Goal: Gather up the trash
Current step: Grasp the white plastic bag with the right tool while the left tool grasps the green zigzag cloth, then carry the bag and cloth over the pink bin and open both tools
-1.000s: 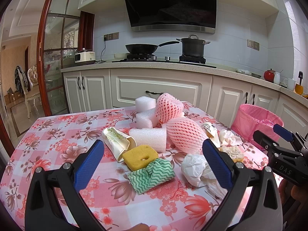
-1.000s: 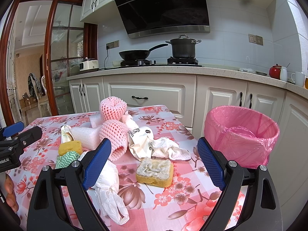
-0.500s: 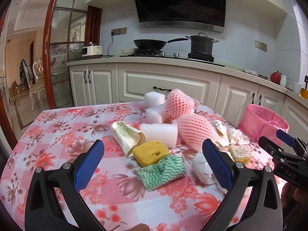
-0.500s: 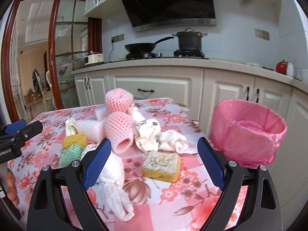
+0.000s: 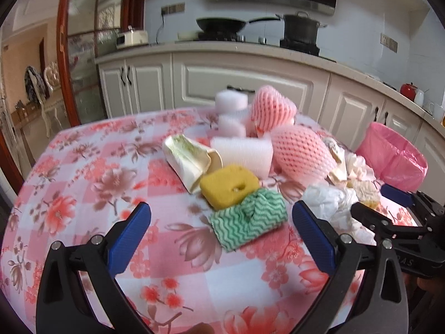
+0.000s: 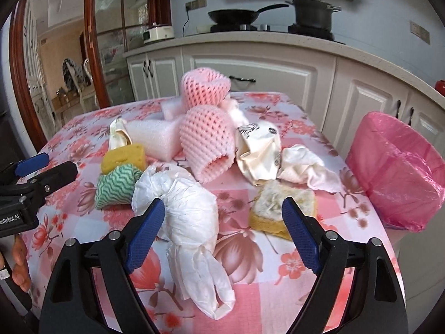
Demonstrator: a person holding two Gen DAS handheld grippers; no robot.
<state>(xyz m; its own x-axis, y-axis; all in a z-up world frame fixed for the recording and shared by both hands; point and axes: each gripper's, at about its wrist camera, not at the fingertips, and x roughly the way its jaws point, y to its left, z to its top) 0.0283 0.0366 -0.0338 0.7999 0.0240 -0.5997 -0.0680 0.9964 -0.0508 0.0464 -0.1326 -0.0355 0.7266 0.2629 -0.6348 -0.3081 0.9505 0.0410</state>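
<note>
Trash heaped on the pink floral tablecloth [image 6: 319, 284]

A pink-lined round bin [image 6: 400, 172] stands off its right edge; netted pink foam sleeve [image 6: 205, 139], crumpled white glove [image 6: 189, 211] lie piled. Right gripper [image 6: 222, 225], just narrowing slightly, and left gripper [image 5: 221, 232] gape, grasping nothing.

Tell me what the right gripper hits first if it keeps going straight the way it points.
Most likely the crumpled white glove, lying between the open right gripper pads; depth is unclear.

Floral-clothed table [image 5: 83, 194] bears sponges [image 5: 229, 185], foam nets [image 5: 300, 153], crumpled paper [image 6: 189, 208].
</note>
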